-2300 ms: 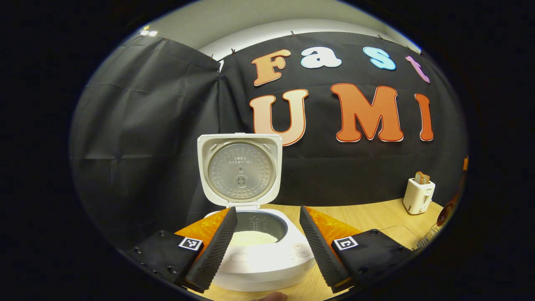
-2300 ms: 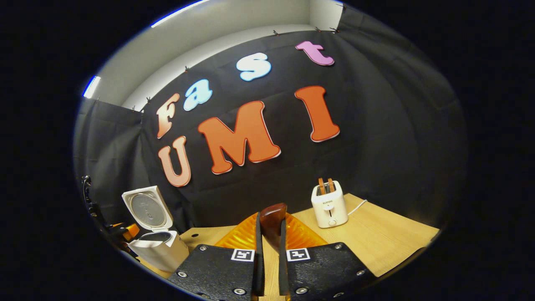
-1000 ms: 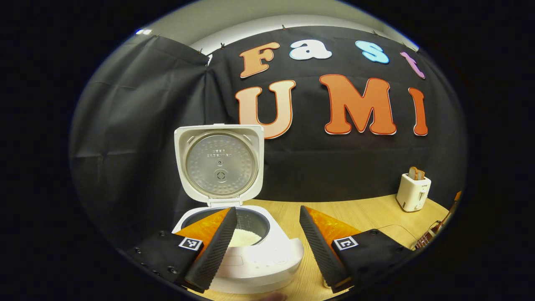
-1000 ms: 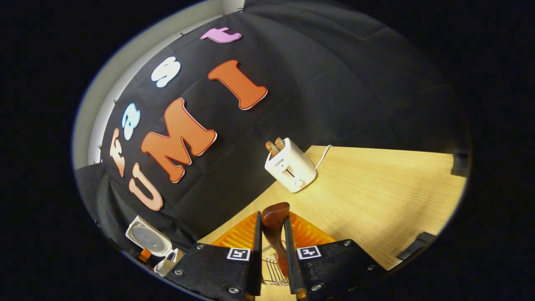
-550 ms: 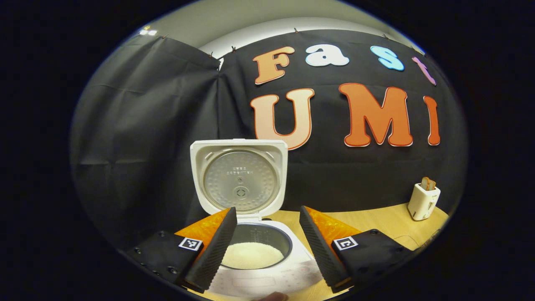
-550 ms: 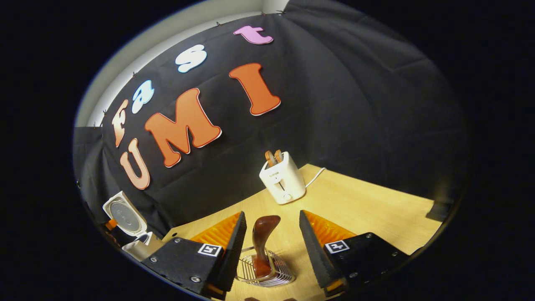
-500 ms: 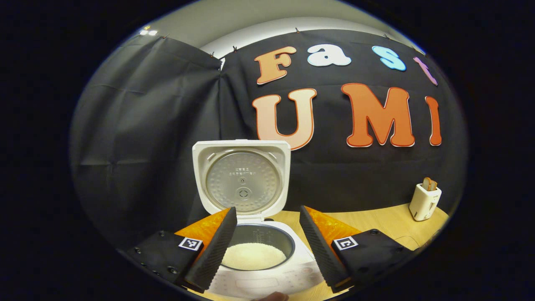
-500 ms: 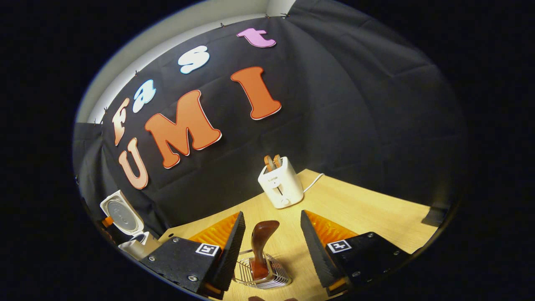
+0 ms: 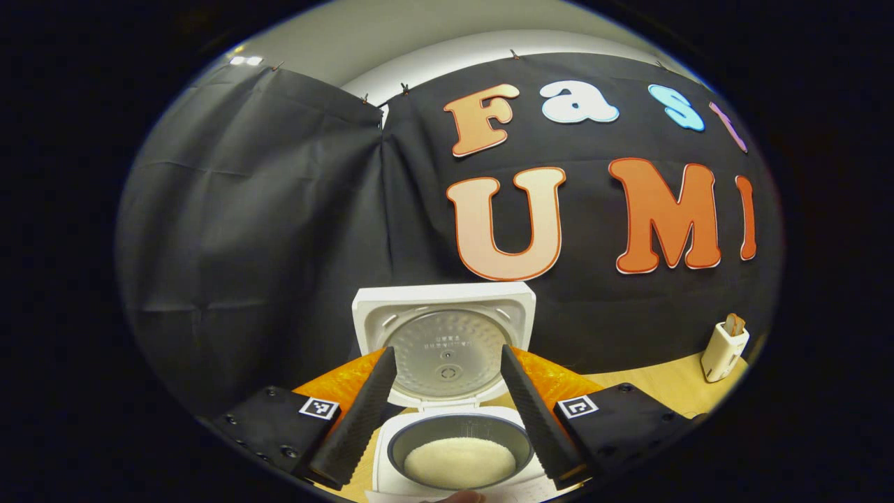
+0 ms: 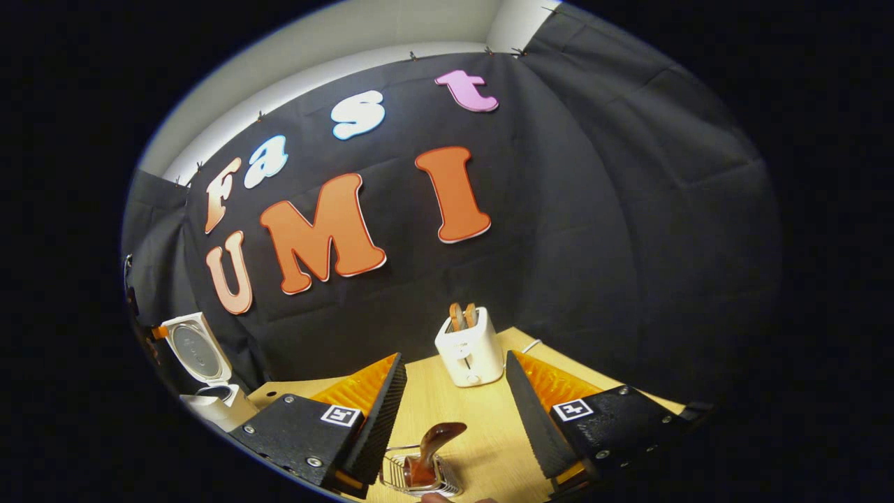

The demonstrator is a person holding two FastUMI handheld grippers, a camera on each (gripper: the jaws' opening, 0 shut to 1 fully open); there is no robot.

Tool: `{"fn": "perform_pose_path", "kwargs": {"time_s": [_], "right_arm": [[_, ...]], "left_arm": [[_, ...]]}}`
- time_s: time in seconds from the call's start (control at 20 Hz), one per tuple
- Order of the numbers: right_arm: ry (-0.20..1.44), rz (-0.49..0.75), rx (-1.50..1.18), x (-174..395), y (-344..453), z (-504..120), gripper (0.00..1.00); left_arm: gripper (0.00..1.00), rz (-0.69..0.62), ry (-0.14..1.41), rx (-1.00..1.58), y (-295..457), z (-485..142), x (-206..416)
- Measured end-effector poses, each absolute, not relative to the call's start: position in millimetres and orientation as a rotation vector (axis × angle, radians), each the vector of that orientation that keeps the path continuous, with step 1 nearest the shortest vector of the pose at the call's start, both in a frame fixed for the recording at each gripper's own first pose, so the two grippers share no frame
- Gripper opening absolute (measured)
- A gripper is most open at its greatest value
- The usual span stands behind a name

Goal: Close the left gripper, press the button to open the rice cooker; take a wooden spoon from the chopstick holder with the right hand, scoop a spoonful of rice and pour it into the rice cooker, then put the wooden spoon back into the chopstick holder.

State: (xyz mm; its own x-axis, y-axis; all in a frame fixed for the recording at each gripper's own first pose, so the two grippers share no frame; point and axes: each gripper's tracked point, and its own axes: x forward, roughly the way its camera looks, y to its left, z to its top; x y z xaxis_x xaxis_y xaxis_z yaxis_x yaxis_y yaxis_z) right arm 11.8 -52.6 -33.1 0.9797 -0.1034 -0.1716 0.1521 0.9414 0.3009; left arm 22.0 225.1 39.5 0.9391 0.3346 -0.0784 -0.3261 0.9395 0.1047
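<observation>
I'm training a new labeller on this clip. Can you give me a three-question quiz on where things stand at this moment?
1. True or false: the rice cooker has its lid shut.
2. Where is the wooden spoon? A) in the right gripper B) standing in the wire holder C) in the toaster
3. What fills the cooker's pot?

Key: 1 false; 2 B; 3 rice.

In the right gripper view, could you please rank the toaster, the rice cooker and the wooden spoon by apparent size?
1. rice cooker, partly cut off at the edge
2. toaster, close to it in apparent size
3. wooden spoon, nearest the camera, lower part hidden in the holder
</observation>
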Motion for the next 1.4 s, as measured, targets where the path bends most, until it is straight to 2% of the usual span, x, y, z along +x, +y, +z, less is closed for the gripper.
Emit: {"fn": "perform_pose_path", "kwargs": {"time_s": [0.25,0.45,0.75,1.05,1.3,1.4], "right_arm": [[0.101,-0.111,0.258,9.4,-51.7,-1.9,0.85],[0.064,-0.089,0.207,11.0,-47.3,14.4,0.87],[0.053,-0.064,0.174,20.3,-36.7,9.4,0.87],[0.037,-0.044,0.138,22.4,-31.3,2.5,0.88],[0.063,-0.014,0.165,35.0,-19.4,-4.5,0.89],[0.062,-0.010,0.165,36.1,-18.7,-7.1,0.89]], "left_arm": [[0.97,0.337,0.090,0.043,239.3,66.6,58.2],[0.97,0.377,0.029,0.042,255.8,97.9,88.9],[0.96,0.407,0.033,0.008,278.9,115.6,146.1],[0.97,0.423,0.151,0.034,286.4,83.9,193.8],[0.96,0.422,0.280,0.066,287.9,50.6,209.3],[0.95,0.414,0.282,0.077,287.8,50.2,213.1]]}}
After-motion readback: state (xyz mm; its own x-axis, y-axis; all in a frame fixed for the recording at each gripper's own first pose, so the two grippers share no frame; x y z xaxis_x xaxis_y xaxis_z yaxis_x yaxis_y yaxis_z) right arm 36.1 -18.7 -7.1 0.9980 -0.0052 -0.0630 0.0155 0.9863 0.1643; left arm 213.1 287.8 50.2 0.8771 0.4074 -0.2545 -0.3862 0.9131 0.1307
